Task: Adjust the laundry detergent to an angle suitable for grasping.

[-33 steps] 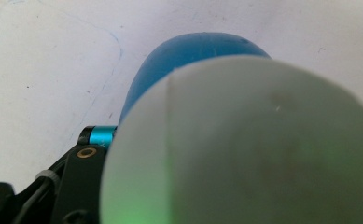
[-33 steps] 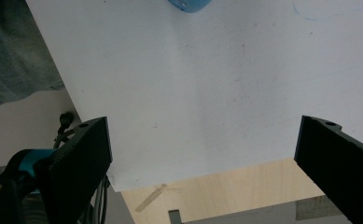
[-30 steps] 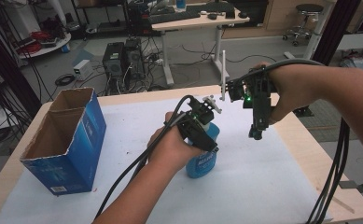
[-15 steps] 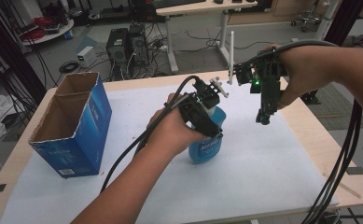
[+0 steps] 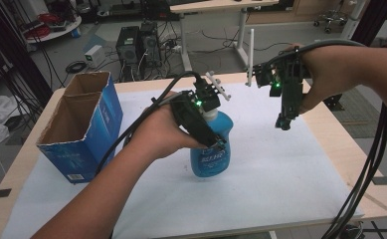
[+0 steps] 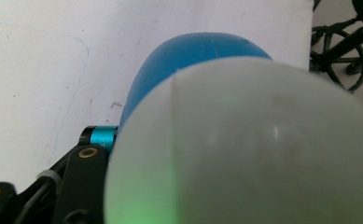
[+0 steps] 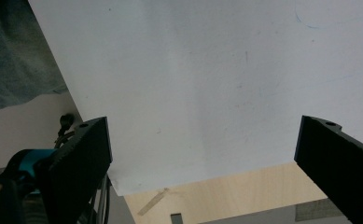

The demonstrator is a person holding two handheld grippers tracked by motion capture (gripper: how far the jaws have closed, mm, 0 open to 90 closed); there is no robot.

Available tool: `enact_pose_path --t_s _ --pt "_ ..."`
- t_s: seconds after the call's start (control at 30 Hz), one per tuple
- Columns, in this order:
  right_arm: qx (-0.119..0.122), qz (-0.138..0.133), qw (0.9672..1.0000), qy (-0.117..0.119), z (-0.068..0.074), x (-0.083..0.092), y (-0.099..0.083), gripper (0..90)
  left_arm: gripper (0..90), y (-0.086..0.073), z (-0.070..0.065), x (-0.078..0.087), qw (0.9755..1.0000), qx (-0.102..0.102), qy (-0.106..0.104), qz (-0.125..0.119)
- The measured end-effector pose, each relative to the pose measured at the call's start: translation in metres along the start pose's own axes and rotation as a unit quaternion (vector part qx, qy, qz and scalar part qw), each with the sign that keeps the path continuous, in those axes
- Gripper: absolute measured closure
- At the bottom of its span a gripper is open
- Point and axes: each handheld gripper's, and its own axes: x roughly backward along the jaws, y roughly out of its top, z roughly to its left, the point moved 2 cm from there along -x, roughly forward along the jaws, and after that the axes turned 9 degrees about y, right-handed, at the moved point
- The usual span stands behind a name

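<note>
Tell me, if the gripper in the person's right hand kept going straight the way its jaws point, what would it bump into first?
Most likely the white sheet covering the table. The right gripper points downward with open, empty jaws, and its own view shows bare sheet ahead. The blue bottle sits off to one side, apparently clear of that line.

The room is a bit dim, and the white table sheet (image 5: 280, 164) is the brightest part. Soft shadows lie under the blue bottle (image 5: 212, 149). Its pale cap (image 6: 244, 149) sits so close in the left gripper view that it is blurry, with a green glow below.
</note>
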Motion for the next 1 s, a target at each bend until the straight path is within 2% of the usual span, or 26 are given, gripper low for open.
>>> enact_pose_path --t_s 0.13,0.2,0.23,0.3,0.63,0.83,0.93,0.97,1.0 --pt "0.004 0.002 1.0000 0.000 0.000 -0.001 0.001 3.1 42.6 -0.008 0.002 0.009 0.9995 -0.032 -0.008 0.000" --pt "0.003 0.003 1.0000 -0.001 0.002 -0.002 0.003 3.0 42.6 -0.015 0.003 0.012 0.9979 -0.061 -0.022 0.001" --pt "0.008 0.004 1.0000 -0.001 0.002 -0.002 0.004 3.0 42.6 -0.015 0.003 0.012 0.9979 -0.061 -0.022 0.001" --pt "0.009 0.002 1.0000 0.001 0.004 -0.004 0.006 3.1 42.5 -0.022 0.005 0.012 0.9957 -0.082 -0.043 0.006" --pt "0.011 0.008 0.9999 0.004 0.007 -0.008 0.008 3.1 42.5 -0.039 0.008 0.009 0.9917 -0.104 -0.075 0.008" --pt "0.015 0.007 0.9999 0.003 0.007 -0.008 0.007 3.1 42.5 -0.047 0.010 0.007 0.9862 -0.124 -0.110 0.009" --pt "0.012 0.005 0.9999 0.002 0.008 -0.008 0.006 3.0 42.5 -0.054 0.010 0.005 0.9827 -0.133 -0.129 0.001" --pt "0.012 0.005 0.9999 0.002 0.008 -0.008 0.006 3.0 42.5 -0.054 0.010 0.005 0.9827 -0.133 -0.129 0.001" --pt "0.011 0.005 0.9999 0.001 0.008 -0.008 0.006 3.0 42.5 -0.056 0.010 0.004 0.9814 -0.138 -0.134 -0.003"
